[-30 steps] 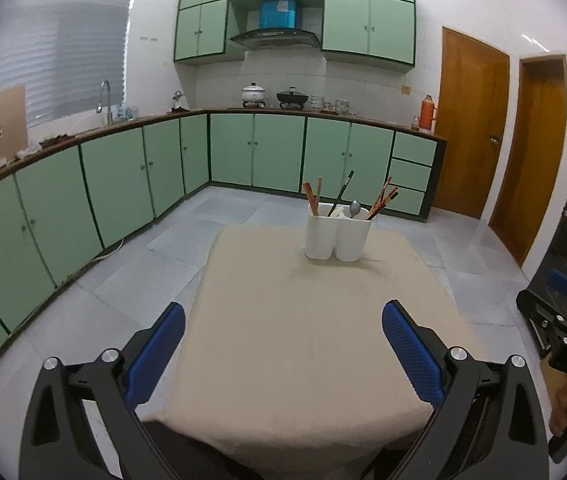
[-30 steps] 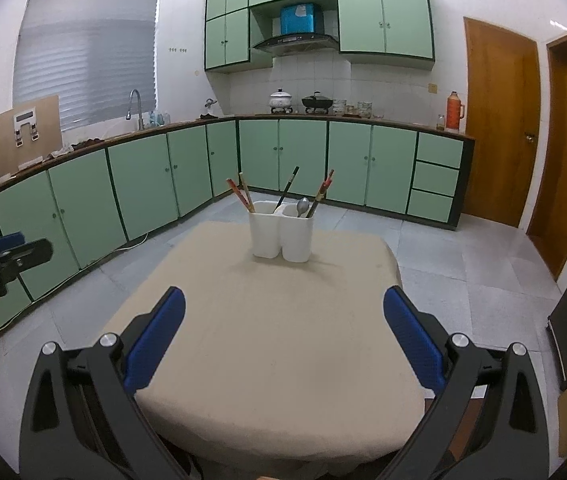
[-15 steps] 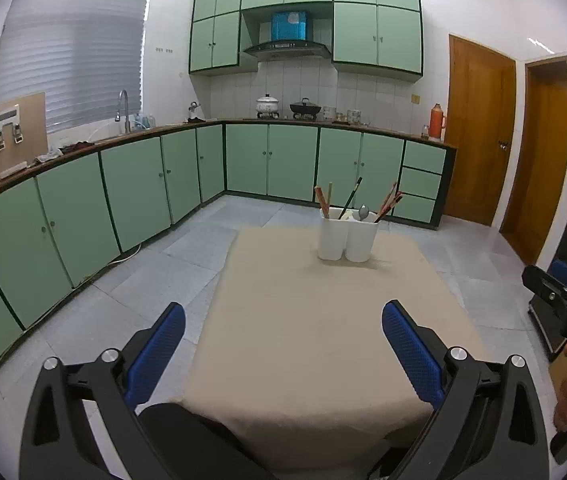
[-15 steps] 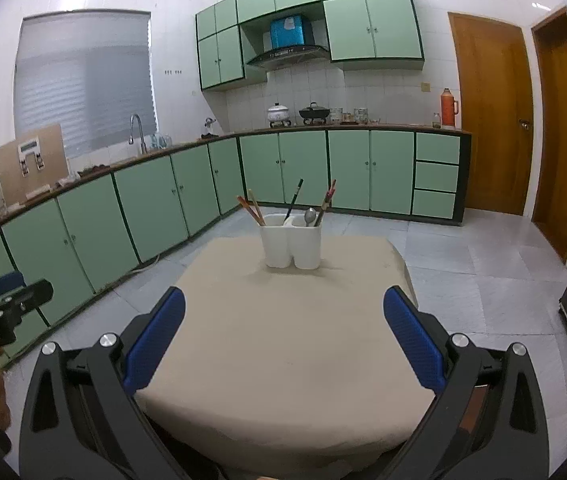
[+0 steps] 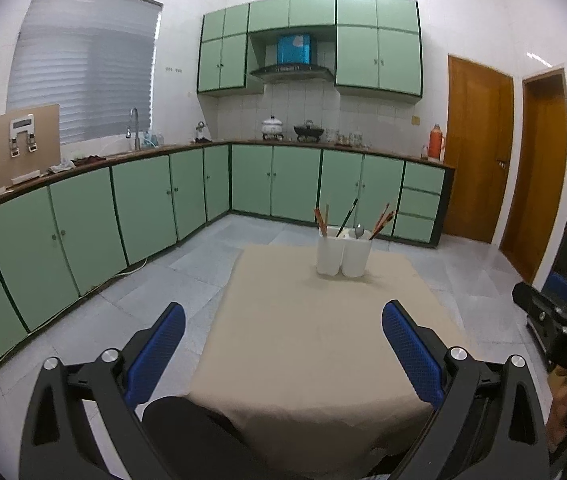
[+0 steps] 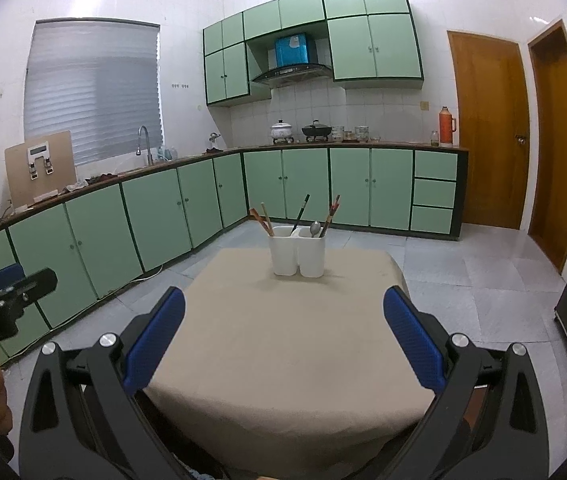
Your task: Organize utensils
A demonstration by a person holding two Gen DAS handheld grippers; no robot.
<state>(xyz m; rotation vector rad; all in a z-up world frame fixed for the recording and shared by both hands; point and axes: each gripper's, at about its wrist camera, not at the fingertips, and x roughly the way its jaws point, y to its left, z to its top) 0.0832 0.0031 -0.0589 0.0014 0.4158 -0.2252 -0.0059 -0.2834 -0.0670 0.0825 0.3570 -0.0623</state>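
A white two-compartment utensil holder (image 5: 343,255) (image 6: 297,251) stands at the far end of a table with a beige cloth (image 5: 315,340) (image 6: 283,344). Chopsticks (image 5: 320,217) (image 6: 265,221) lean in its left cup; a metal spoon (image 5: 358,231) (image 6: 314,229) and more chopsticks (image 6: 331,216) stick out of the right cup. My left gripper (image 5: 282,346) is open and empty, held back at the table's near left corner. My right gripper (image 6: 283,340) is open and empty over the near edge. Each gripper shows at the side of the other's view.
Green cabinets (image 5: 143,204) run along the left and back walls, with a sink tap (image 6: 144,142), pots (image 6: 283,130) and a red thermos (image 6: 446,126) on the counter. Two wooden doors (image 6: 487,136) stand at the right. Grey tiled floor (image 6: 483,276) surrounds the table.
Both grippers have lifted and tilted upward and drawn back a little from the table, so the holder looks smaller and farther. Their jaws stayed open.
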